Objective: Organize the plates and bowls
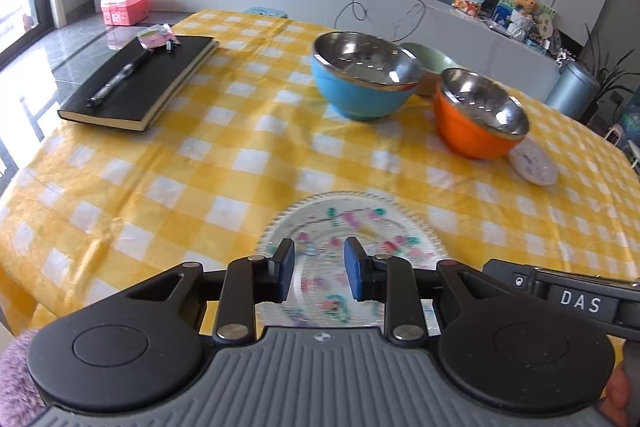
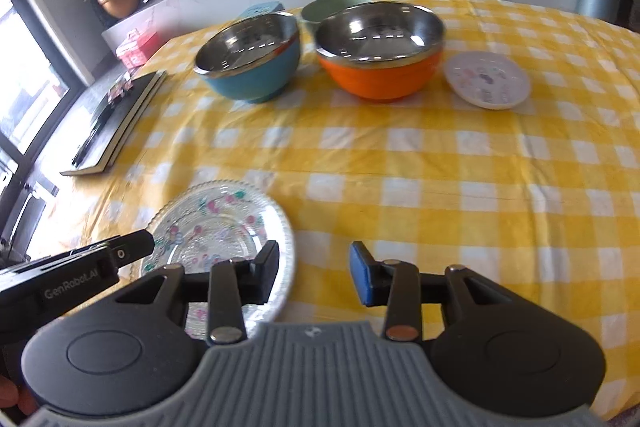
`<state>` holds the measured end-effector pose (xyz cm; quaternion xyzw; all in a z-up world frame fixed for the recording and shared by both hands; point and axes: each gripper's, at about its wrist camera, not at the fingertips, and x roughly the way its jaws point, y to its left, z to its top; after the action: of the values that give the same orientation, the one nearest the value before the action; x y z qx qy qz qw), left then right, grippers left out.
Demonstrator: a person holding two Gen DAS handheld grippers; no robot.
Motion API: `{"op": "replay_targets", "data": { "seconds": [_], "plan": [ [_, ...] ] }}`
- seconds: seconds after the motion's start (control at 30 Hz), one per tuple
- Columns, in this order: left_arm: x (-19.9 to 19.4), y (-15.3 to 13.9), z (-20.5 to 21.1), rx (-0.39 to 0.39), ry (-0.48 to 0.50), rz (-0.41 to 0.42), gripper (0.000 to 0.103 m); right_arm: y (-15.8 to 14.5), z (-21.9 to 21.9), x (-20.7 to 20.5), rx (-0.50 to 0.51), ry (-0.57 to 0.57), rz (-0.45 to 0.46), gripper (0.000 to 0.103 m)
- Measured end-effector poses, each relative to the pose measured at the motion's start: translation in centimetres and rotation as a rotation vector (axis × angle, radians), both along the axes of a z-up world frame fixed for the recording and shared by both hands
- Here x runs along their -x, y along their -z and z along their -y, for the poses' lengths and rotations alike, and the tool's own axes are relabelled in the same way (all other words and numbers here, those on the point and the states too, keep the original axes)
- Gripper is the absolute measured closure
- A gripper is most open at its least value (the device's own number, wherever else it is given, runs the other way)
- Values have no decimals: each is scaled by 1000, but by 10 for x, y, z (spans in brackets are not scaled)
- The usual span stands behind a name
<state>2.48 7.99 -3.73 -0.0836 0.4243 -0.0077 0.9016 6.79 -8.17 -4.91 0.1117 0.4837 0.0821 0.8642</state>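
1. My left gripper hangs with its jaws apart and nothing between them, right over the glass floral plate lying flat on the tabletop.
2. My right gripper is also parted and empty; that plate sits just off its left finger.
3. Ahead stand the blue bowl, the orange bowl, a green bowl behind them and a small saucer beyond the right gripper.
4. I judge a bowl comes next: approach a rim squarely, one finger inside, and close gently since steel lining may slip.

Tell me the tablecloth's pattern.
Yellow and white checks on the tablecloth; clearest in the right wrist view.
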Motion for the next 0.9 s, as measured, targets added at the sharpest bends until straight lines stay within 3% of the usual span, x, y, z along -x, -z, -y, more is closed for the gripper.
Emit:
{"op": "replay_targets", "data": {
  "seconds": [0.13,0.4,0.7,0.9],
  "plan": [
    [-3,-5,27,6,51,10,66,-1,31,2,-6,81,3,64],
    [-18,-3,84,-10,157,-1,65,4,86,4,-44,226,-1,63],
    [-49,0,119,109,180,42,65,21,134,-4,-87,338,-20,63],
    [-76,9,144,146,211,35,65,27,154,-20,-95,381,-15,63]
  ]
}}
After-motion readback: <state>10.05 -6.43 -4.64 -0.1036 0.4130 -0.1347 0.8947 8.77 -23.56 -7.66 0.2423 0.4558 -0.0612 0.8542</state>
